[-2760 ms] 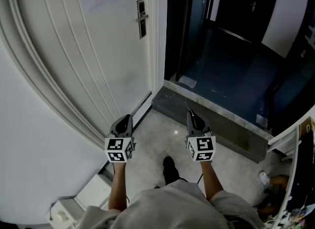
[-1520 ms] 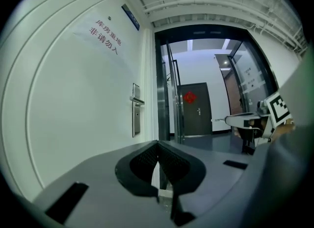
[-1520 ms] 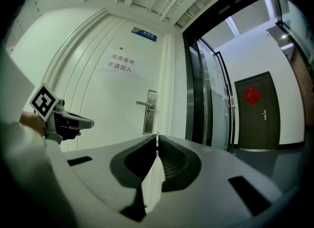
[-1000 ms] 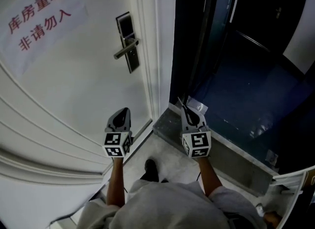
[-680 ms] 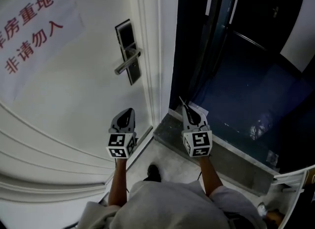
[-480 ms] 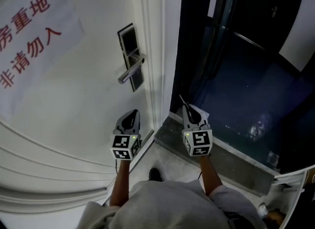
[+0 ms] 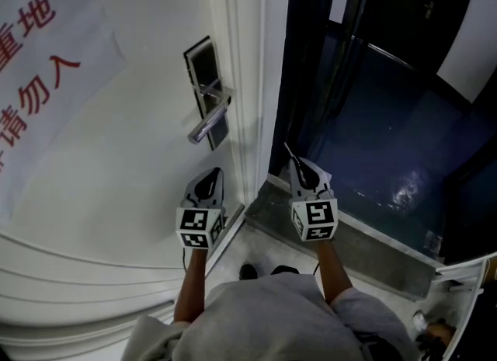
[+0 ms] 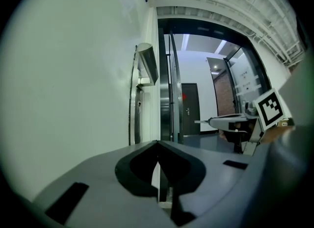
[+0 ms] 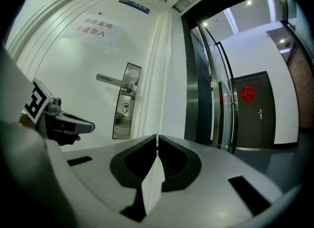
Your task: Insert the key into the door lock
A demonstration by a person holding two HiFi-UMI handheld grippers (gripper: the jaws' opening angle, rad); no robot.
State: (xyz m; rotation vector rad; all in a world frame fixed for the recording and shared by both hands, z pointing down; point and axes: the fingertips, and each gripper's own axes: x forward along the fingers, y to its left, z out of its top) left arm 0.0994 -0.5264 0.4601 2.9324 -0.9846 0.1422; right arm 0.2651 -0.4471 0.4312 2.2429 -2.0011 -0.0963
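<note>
Right tool (image 9: 157,138) is clenched on the key (image 9: 152,183), probably a thin, stiff, light, slippery blade, best pinched at its bow; left tool (image 8: 158,144) is clenched empty. Door lock (image 9: 126,107) sits at ten o'clock, well apart.

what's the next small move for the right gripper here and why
Probably swing the right gripper left toward the lock plate: its key points at the door edge, while the keyhole sits below the lever handle, off to its left.
</note>
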